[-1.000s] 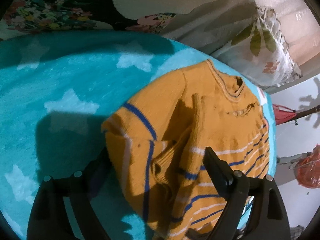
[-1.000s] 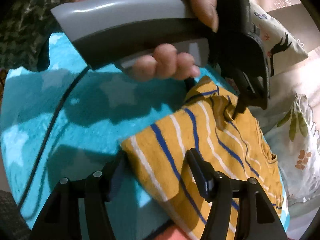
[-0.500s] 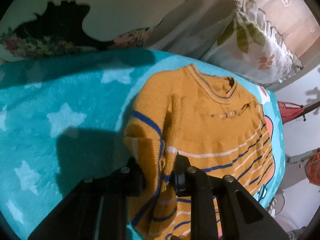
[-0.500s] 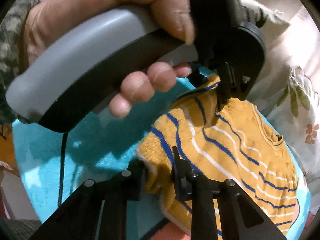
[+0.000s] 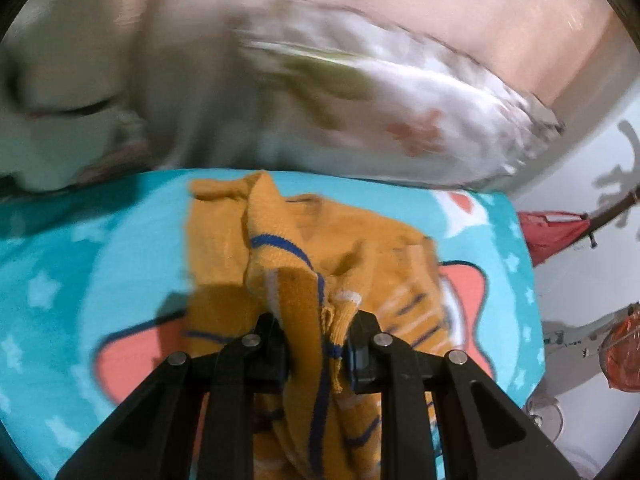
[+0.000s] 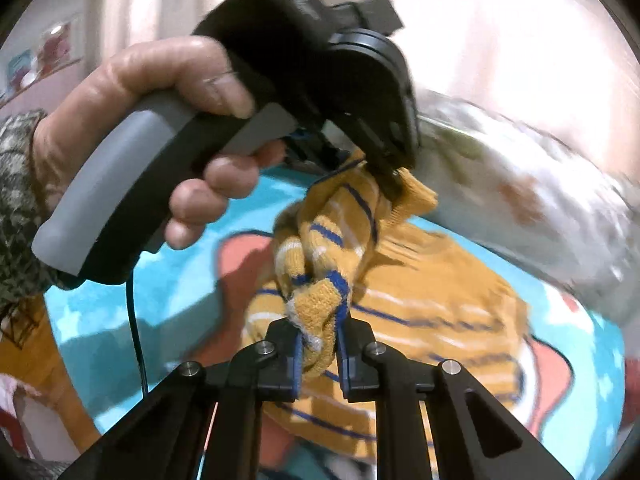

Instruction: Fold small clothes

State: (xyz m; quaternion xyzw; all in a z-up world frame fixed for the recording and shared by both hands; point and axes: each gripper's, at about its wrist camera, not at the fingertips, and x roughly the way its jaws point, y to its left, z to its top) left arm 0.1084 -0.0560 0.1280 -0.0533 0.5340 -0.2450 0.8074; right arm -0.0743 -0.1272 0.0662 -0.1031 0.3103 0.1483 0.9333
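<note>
No words, numbers or brand names to read anywhere. Only pictures, no letters, on the blue blanket [image 5: 132, 216]: pale stars and big pink shapes. Only blurry leaves and flowers on the white pillow [image 5: 404, 116] at 1 o'clock. No label to see on the yellow sweater [image 6: 436, 284], just blue and white stripes. Small bright things on the wall [image 6: 44, 60] at 10 o'clock in the right wrist view, too blurry to read.

A turquoise star-print blanket [image 5: 100, 248] with coral patches covers the bed. A floral pillow [image 5: 420, 120], blurred, lies at 12 o'clock; a white wall [image 5: 592, 248] stands at 3 o'clock.
</note>
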